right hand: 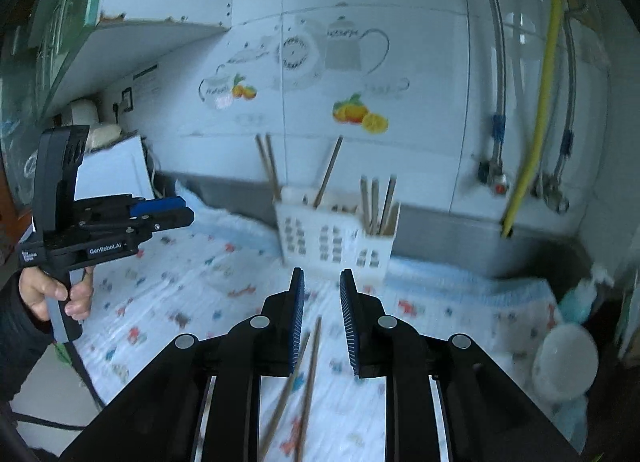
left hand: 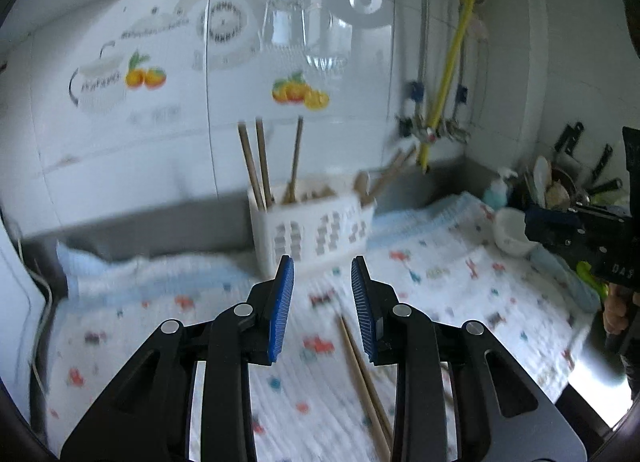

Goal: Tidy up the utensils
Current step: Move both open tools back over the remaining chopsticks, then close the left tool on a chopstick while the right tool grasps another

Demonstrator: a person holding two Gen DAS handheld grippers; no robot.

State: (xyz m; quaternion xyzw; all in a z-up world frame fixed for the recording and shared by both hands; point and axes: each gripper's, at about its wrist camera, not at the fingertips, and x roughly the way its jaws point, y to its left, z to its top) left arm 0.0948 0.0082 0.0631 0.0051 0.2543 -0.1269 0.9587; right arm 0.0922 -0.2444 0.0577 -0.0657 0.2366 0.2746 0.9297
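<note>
- Your left gripper (left hand: 322,286) has its blue pads apart with nothing between them; your right gripper (right hand: 322,294) is spread the same way, empty.
- Two loose chopsticks (left hand: 362,378) lie on the patterned cloth (left hand: 180,326), under and just behind the left claw's right finger, and below the gap of the right claw.
- Beyond both claws' tips stands the white utensil basket (left hand: 316,230), with more chopsticks upright in it.
- Right of the right claw sits a white bowl (right hand: 566,362).

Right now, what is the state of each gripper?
Left gripper: open, holding nothing.
Right gripper: open, holding nothing.
</note>
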